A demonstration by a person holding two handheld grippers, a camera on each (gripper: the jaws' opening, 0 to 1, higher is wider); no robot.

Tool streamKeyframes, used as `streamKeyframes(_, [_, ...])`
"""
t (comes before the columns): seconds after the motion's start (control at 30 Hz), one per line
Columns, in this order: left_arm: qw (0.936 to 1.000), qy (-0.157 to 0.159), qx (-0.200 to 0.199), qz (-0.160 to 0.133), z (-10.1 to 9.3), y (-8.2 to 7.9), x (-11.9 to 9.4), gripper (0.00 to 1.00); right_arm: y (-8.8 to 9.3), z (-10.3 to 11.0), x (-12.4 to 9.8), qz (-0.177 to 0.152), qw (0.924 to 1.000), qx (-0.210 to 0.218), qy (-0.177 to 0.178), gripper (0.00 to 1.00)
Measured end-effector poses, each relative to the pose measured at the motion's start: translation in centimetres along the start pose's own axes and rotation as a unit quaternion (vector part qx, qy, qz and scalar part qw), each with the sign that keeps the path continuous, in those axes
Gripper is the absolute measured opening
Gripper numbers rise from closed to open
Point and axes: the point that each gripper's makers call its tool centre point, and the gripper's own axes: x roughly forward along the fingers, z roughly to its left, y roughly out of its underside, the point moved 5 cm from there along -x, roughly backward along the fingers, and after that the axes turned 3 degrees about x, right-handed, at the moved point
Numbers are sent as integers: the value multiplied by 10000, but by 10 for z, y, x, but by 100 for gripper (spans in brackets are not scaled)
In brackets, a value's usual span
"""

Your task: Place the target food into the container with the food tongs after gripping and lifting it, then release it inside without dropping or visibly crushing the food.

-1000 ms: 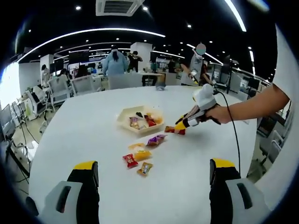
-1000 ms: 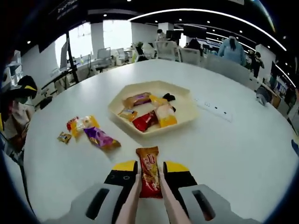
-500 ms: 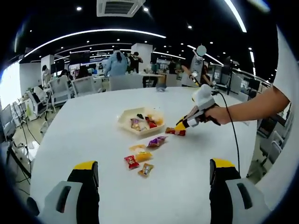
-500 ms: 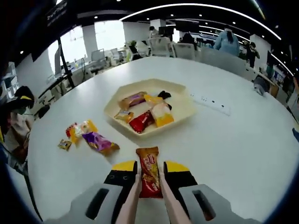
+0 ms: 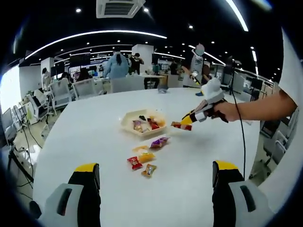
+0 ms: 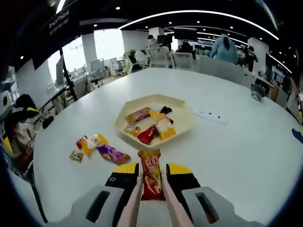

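R gripper (image 6: 152, 171) is clamped on a red-orange snack packet (image 6: 151, 173), jaws narrowed to the packet's width w/ the tong blades pressed on both long sides; packet looks flat, not squashed, and in the left gripper view it hangs clear above the white table (image 5: 199, 161) (held at one end, other end sticking out past the tips). Straight ahead of the R gripper, a bit beyond the packet's far end, sits the cream hexagonal tray (image 6: 189, 124) w/ several wrapped snacks in it, incl. a red one (image 6: 147, 134) and a yellow-white one (image 6: 164, 128). Ahead-left of the jaws on the table: purple packet (image 6: 112, 153), nearest, then a yellow-red pair (image 6: 90, 142) and a small brown one (image 6: 75, 155) further left. A white power strip (image 6: 208, 114) lies ahead-right, past the tray. L gripper (image 5: 154, 172) is wide open, nothing between its jaws, well back from tray and loose snacks.
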Motion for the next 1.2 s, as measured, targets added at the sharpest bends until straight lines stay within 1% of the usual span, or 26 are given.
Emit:
streamKeyframes(0.17, [9999,107,-76,-71,-2,-3,8,99,-1,15,-20,-91,9998,121,99,22])
streamKeyframes(0.23, [9997,173,-102,-152,-3,-6,13,99,-1,20,-28,-144,9996,181,133,22])
streamKeyframes(0.33, [9996,215,-134,-100,-4,-3,21,99,1,31,-39,-213,9993,273,142,22])
streamKeyframes(0.4, [9995,255,-180,-92,-5,-2,24,99,5,39,-45,-201,9992,280,183,22])
streamKeyframes(0.43, [9993,294,-197,-131,-6,-2,25,99,6,41,-46,-205,9992,288,178,22])
streamKeyframes(0.57, [9990,378,-190,-140,-8,-2,29,99,12,56,-58,-210,9991,326,149,22])
streamKeyframes(0.7, [9988,420,-205,-126,-6,-1,31,99,18,63,-65,-151,9994,249,210,22])
streamKeyframes(0.77, [9988,425,-198,-104,-5,-1,31,99,20,65,-67,-177,9992,311,182,22])
streamKeyframes(0.97, [9988,425,-240,-104,0,-1,30,99,27,64,-65,-110,9994,274,178,22])
streamKeyframes(1.1, [9981,471,-342,-196,0,-5,26,99,26,65,-64,-148,9992,342,176,22])
streamKeyframes(1.2, [9984,477,-285,-110,0,-4,25,99,22,65,-62,-176,9992,325,180,22])
